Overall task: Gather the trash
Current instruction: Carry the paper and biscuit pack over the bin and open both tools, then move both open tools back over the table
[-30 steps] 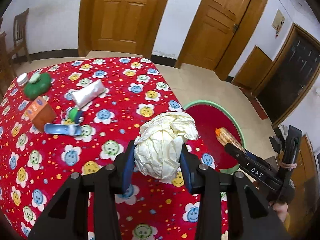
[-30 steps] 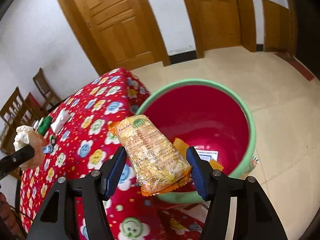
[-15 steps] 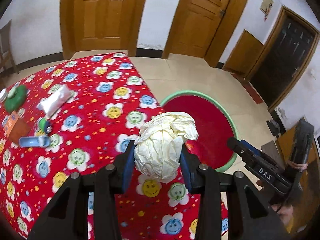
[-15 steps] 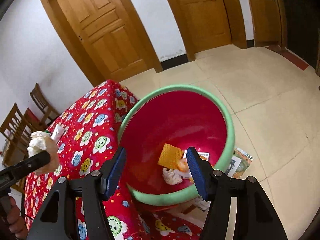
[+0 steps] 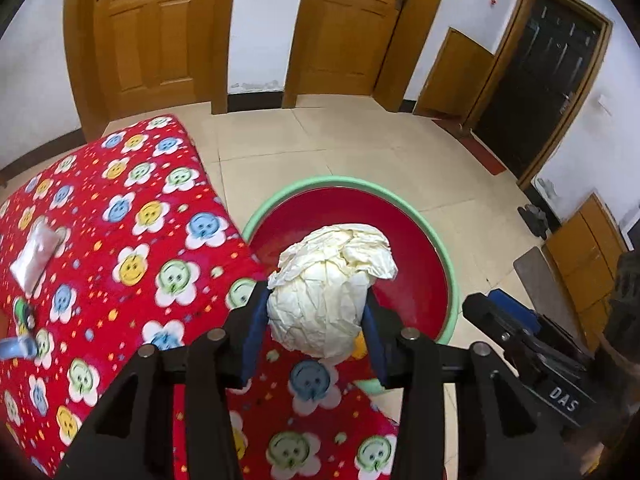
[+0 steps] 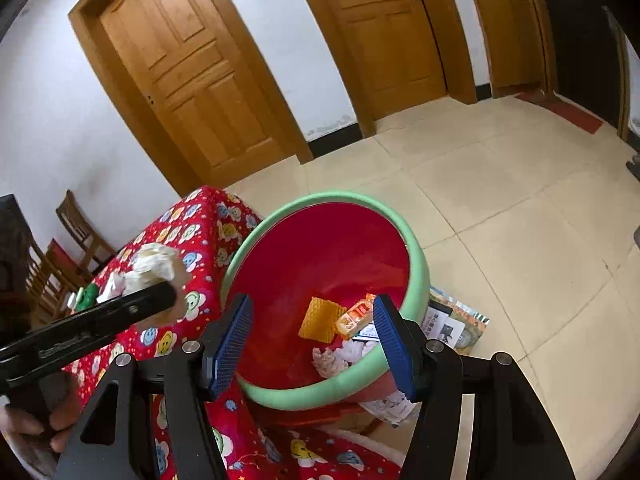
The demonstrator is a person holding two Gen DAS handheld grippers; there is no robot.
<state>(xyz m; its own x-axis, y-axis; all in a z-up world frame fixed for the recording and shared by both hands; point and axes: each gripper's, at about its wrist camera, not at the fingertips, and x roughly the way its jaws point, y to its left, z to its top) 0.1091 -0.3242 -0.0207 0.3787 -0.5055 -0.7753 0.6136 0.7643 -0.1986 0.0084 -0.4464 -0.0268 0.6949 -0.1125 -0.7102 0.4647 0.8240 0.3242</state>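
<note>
My left gripper (image 5: 314, 320) is shut on a crumpled ball of white paper (image 5: 332, 288) and holds it over the table corner, at the near rim of the red bin with a green rim (image 5: 448, 256). In the right wrist view the paper ball (image 6: 154, 268) sits left of the bin (image 6: 320, 390). My right gripper (image 6: 312, 336) is open and empty above the bin. Inside the bin lie an orange-yellow snack packet (image 6: 322, 318), a small orange wrapper (image 6: 356, 318) and white crumpled scraps (image 6: 332, 358).
The table has a red flowered cloth (image 5: 132, 240). On it lie a white packet (image 5: 36, 252), a small green toy (image 5: 24, 312) and a blue object (image 5: 16, 348). Papers (image 6: 452, 328) lie on the tiled floor by the bin. Wooden chairs (image 6: 76, 236) stand behind the table.
My right gripper opened and the snack packet dropped into the bin. My left gripper carried the paper ball right, from over the table to the bin's edge.
</note>
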